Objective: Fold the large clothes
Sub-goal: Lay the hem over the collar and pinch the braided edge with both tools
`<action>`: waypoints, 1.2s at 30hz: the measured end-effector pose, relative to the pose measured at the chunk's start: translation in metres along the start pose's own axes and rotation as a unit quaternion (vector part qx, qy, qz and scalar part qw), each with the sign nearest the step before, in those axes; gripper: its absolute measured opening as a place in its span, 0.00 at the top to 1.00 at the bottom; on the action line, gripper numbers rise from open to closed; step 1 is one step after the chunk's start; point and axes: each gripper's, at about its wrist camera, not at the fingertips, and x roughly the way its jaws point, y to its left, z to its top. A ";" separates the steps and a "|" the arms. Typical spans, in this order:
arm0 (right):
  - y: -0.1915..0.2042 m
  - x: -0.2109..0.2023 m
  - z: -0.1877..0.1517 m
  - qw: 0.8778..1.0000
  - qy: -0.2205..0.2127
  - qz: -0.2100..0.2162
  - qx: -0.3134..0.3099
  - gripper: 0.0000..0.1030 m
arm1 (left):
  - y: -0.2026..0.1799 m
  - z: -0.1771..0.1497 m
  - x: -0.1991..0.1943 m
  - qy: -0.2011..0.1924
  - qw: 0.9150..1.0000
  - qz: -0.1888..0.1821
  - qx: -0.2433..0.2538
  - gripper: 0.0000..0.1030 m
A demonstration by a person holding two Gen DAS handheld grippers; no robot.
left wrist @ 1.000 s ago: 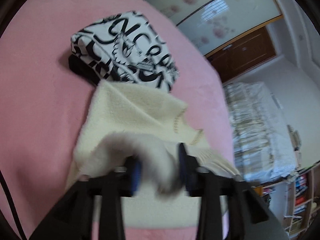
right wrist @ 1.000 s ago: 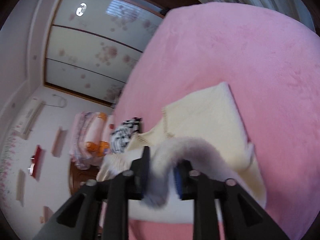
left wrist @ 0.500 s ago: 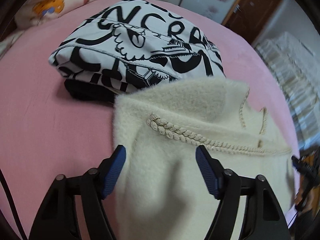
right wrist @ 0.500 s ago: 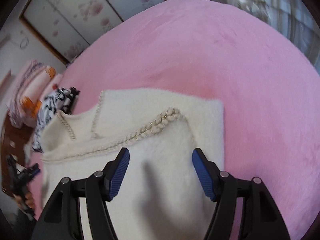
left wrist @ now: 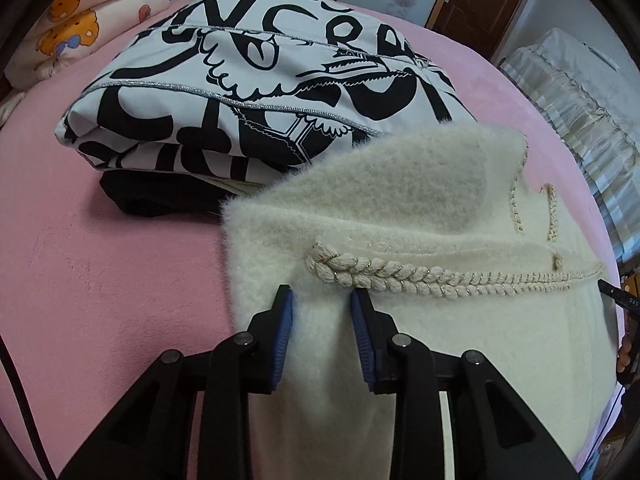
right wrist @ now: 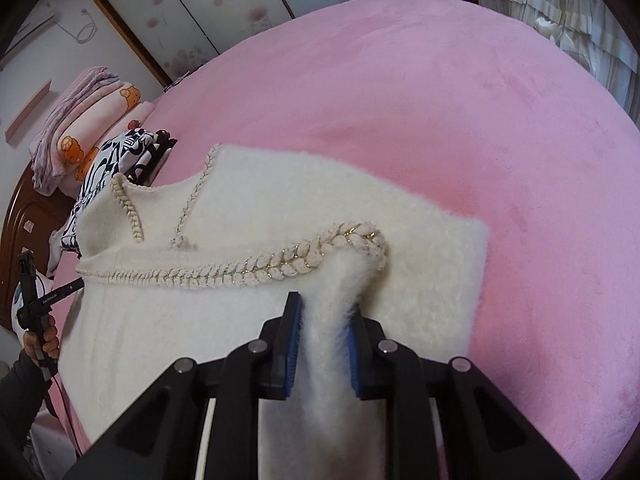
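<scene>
**Both grippers pinch the cream garment at its 2 near corners**

The cream fluffy garment (left wrist: 460, 340) lies on the pink bed cover (left wrist: 100, 260), already doubled over once, with a braided trim (left wrist: 420, 280) that runs across it from one gripper to the other. Its long axis goes from side to side, between the 2 hands.

The left gripper (left wrist: 322, 334) has just been closing, and a raised ridge of the cream fabric now stands between its blue pads (left wrist: 282, 336), which press on it just below the left end of the trim. The right gripper (right wrist: 322, 344) has also just been closing; its pads hold a similar pinched ridge of the garment (right wrist: 240, 320), just below the right end of the trim (right wrist: 280, 264). So each hand grasps 1 corner of the same near edge, and neither is nearer than the other.

From both grippers the rest of the garment lies ahead, away from the person. Just beyond its far left corner is a folded black and white printed garment (left wrist: 248, 80) on top of something black (left wrist: 152, 196); the cream fabric seems to touch it, but I cannot tell for sure.

I judge that the next fold must carry the held edge forward, across the long axis, toward the far edge. The 2 hands should rise and travel together, otherwise the trim line will go crooked. On the left side the printed pile is very close.
</scene>
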 end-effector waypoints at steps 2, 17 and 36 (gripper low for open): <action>-0.003 0.002 0.004 1.000 -0.002 0.001 0.009 0.77 | 0.001 0.001 0.002 0.004 1.000 0.000 0.000 0.70; 0.047 -0.019 -0.009 0.990 -0.055 -0.119 -0.052 0.89 | -0.048 -0.017 -0.034 -0.057 0.994 0.083 0.029 0.95; 0.078 -0.129 0.019 0.957 -0.241 -0.153 -0.044 0.92 | -0.102 0.047 -0.137 -0.226 0.966 0.122 0.019 0.95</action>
